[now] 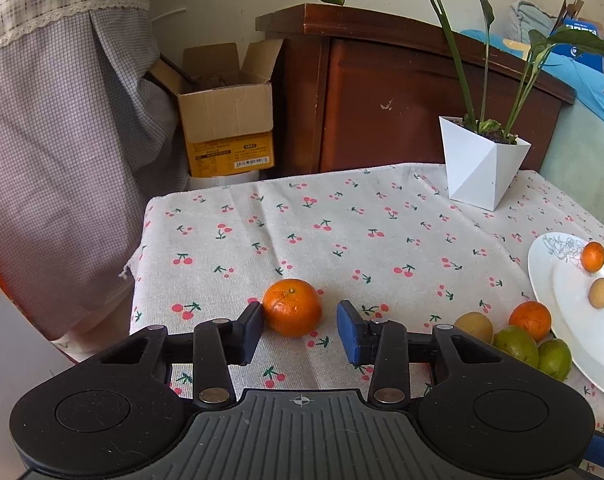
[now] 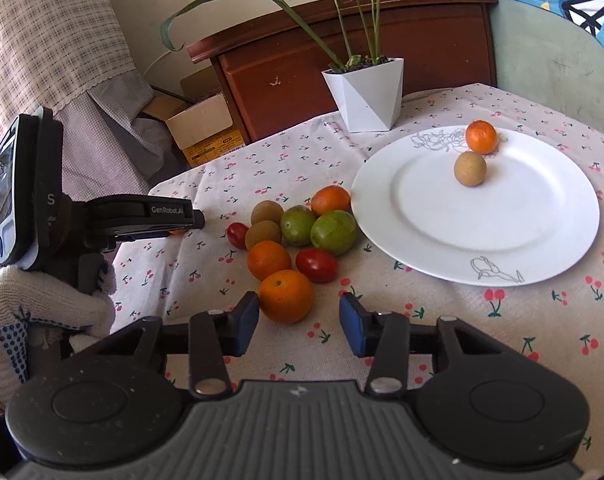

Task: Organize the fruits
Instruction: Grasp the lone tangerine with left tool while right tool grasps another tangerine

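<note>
My left gripper (image 1: 299,326) is open around a lone orange (image 1: 292,307) on the cherry-print cloth; its left finger touches the fruit. My right gripper (image 2: 299,322) is open with another orange (image 2: 285,295) between its fingertips, at the near end of a fruit pile (image 2: 297,232) of oranges, kiwis, green fruits and red tomatoes. A white plate (image 2: 478,236) to the right holds one orange (image 2: 480,137) and one kiwi (image 2: 470,168). The plate also shows in the left wrist view (image 1: 574,320). The left gripper also shows in the right wrist view (image 2: 189,220), its jaws hidden.
A white faceted pot (image 2: 366,96) with a leafy plant stands at the table's far edge. Behind it is a dark wooden cabinet (image 1: 382,104). A cardboard box (image 1: 225,116) sits on the floor beyond the table's left edge, next to checked fabric (image 1: 61,152).
</note>
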A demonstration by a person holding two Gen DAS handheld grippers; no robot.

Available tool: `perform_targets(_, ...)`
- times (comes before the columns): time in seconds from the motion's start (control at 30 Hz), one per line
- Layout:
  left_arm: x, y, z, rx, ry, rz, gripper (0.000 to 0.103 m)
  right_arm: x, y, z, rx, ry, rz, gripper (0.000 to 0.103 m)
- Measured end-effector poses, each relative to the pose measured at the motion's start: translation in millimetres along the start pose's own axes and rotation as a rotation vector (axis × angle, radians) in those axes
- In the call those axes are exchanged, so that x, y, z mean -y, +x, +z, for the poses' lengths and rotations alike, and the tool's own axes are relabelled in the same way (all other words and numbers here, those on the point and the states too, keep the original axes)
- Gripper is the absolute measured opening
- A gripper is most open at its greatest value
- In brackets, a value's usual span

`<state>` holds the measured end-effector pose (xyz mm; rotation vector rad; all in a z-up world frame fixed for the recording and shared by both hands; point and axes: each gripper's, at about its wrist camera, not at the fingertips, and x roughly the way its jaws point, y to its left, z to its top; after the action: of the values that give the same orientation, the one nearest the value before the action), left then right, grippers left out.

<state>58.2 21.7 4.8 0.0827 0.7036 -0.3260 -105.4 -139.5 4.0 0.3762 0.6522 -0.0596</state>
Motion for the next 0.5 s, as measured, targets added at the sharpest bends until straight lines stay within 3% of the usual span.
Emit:
perform_targets(0.17, -0.3, -1.8, -0.5, 0.004, 0.001, -0.014, 0.029, -3.4, 2.2, -0.2, 0.003, -0.014, 0.022, 0.030)
perform_targets(0.5, 9.5, -23.6, -6.6, 0.019, 0.031, -0.044, 0.029, -1.9, -1.7, 0.6, 0.004, -0.005, 0.016, 0.030)
